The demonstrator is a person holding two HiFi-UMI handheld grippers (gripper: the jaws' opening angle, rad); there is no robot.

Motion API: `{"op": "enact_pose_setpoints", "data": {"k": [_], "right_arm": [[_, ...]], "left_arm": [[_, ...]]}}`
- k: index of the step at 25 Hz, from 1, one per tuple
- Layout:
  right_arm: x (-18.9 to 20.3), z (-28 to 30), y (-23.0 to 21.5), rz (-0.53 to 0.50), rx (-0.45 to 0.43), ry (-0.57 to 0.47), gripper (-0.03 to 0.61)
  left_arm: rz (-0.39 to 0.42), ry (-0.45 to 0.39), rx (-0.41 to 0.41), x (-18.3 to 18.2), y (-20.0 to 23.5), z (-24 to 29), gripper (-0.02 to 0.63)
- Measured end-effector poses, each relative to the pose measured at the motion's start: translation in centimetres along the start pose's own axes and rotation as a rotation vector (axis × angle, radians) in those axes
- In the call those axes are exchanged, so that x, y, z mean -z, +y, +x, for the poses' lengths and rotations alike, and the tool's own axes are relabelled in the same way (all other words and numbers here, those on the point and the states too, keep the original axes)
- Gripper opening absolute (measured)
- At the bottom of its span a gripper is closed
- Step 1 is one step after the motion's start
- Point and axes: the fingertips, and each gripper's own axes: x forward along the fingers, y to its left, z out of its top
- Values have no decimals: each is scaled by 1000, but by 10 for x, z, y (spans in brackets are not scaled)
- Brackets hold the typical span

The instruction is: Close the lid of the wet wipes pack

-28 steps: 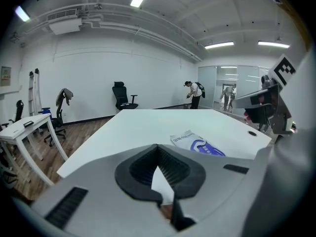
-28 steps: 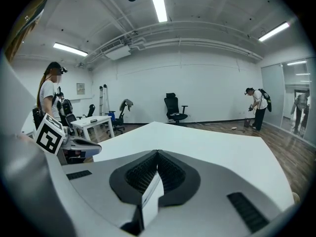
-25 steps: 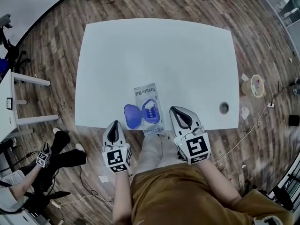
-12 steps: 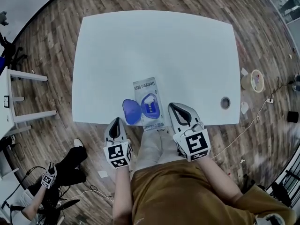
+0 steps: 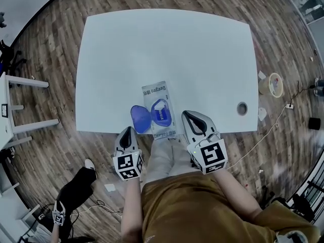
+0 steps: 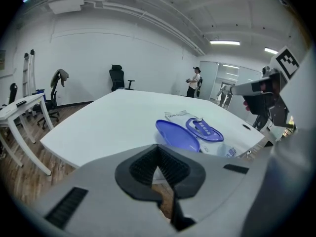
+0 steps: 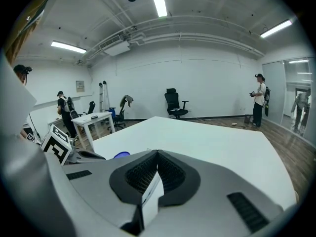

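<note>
The wet wipes pack (image 5: 160, 110) lies flat near the front edge of the white table (image 5: 167, 49). Its round blue lid (image 5: 140, 118) is flipped open to the left and rests beside the blue opening ring. In the left gripper view the lid (image 6: 177, 136) stands tilted up in front of the pack (image 6: 200, 128). My left gripper (image 5: 126, 131) hovers just off the table's front edge, below the lid, jaws shut and empty. At the pack's lower right, the right gripper (image 5: 188, 116) reaches over the edge, shut too, holding nothing.
A round cable hole (image 5: 242, 108) sits in the table at the right. On the wooden floor are a bucket (image 5: 276, 84) at the right and a white side table (image 5: 9, 110) at the left. A person's arm (image 5: 63, 214) shows at the lower left.
Both grippers and the pack keep their places. The head view has shifted slightly, and the person at the lower left has moved further out of view.
</note>
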Motion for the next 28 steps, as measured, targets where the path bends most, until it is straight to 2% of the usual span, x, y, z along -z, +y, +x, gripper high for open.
{"op": "enact_pose_setpoints", "data": {"k": [12, 28], "right_arm": [[3, -5, -2, -3, 21, 5, 6], [4, -8, -5, 4, 32, 2, 6]], "left_arm": [[-32, 16, 29, 9, -3, 4, -5], [-1, -14, 81, -7, -22, -1, -5]]}}
